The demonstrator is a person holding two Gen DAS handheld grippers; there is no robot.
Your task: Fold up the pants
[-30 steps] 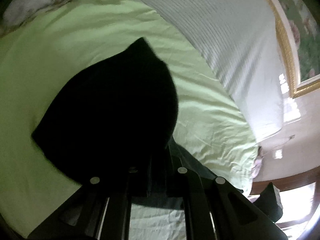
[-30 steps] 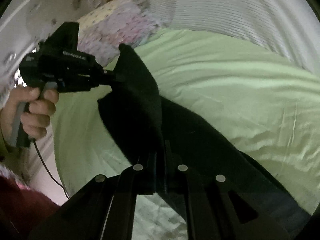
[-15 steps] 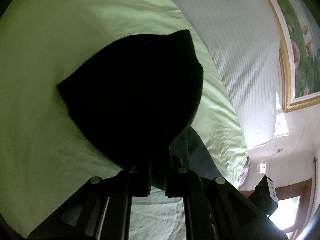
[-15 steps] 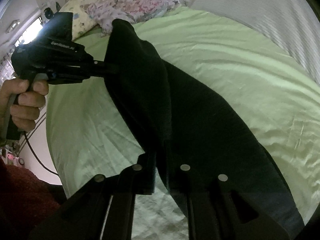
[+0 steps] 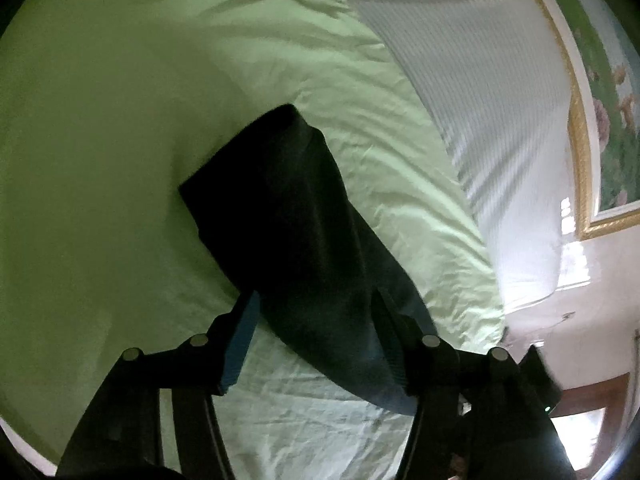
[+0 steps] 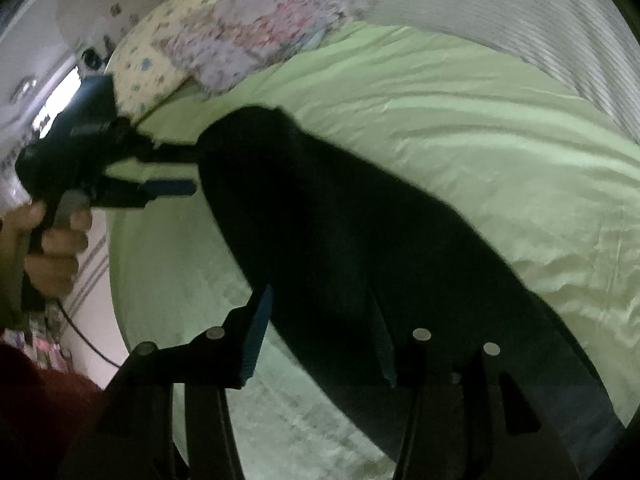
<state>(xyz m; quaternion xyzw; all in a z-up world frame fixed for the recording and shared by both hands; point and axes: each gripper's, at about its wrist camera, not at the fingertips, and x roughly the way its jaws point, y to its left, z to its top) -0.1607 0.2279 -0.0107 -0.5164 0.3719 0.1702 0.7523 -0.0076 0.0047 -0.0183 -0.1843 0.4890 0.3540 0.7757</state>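
The black pants (image 5: 296, 220) lie flat on the light green bed sheet (image 5: 100, 160), folded over into a long dark strip. In the right wrist view the pants (image 6: 360, 240) run from upper left to lower right. My left gripper (image 5: 316, 304) is open, its fingers standing either side of the near end of the cloth. My right gripper (image 6: 320, 300) is open just above the pants. The left gripper also shows in the right wrist view (image 6: 188, 172), open at the pants' far end, held by a hand.
A white striped blanket (image 5: 460, 80) lies along the far side of the bed. Patterned pillows (image 6: 224, 28) sit at the head. A gold-framed picture (image 5: 600, 100) hangs on the wall. The bed's edge (image 6: 120, 280) drops off at the left.
Both grippers have opened and let go of the pants. The lifted fold has dropped and now lies flat on the sheet.
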